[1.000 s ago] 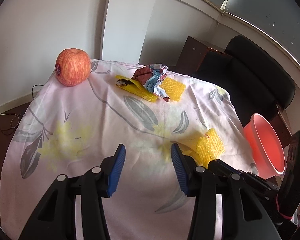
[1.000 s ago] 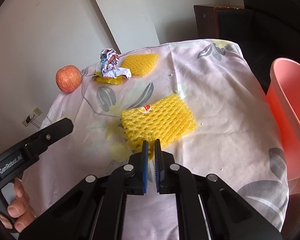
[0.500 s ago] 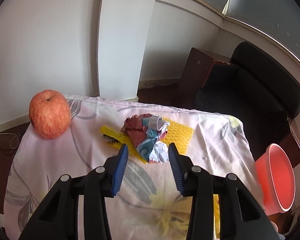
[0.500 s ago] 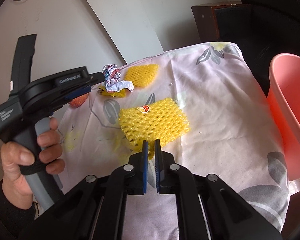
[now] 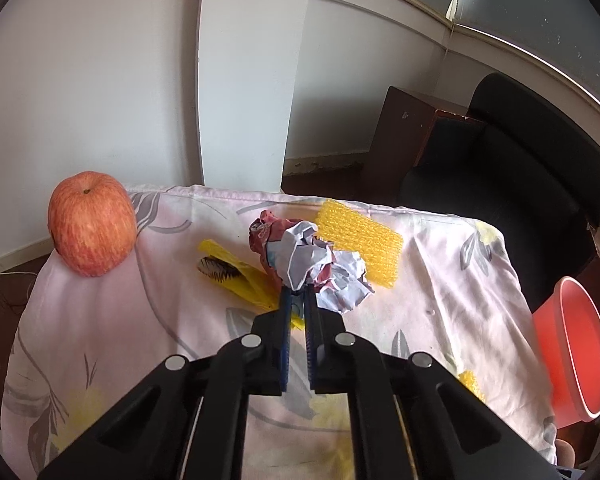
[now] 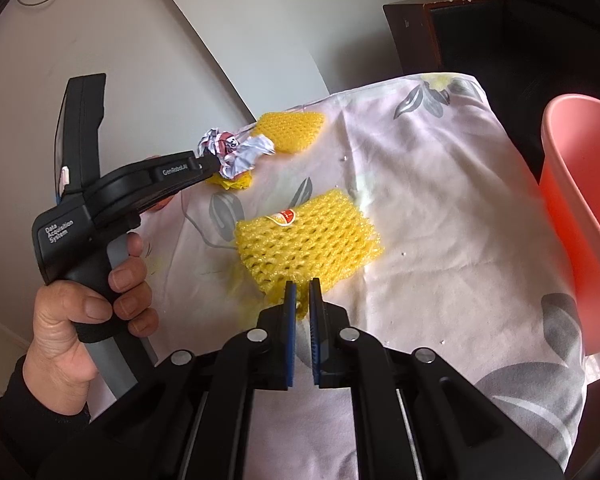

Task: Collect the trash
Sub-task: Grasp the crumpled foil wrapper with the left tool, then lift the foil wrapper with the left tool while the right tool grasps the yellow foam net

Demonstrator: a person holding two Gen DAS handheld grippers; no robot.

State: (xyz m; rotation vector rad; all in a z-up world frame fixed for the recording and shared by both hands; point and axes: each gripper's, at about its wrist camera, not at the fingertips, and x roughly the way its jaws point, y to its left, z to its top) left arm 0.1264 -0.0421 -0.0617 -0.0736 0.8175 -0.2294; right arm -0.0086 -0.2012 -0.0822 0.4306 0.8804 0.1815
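Left wrist view, left claw now clamped on crumpled wrapper

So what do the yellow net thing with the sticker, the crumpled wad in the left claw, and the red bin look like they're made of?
Yellow fruit net: looks like soft foam mesh, with open diamond cells and a slight sheen. Crumpled wad, pinched in the left claw: probably printed paper or thin wrapper, with sharp creases, white and red. Red bin: likely smooth moulded plastic, with an even matte glow.

Left wrist view close over table's far end; right wrist view farther back; both share crumpled wrapper.
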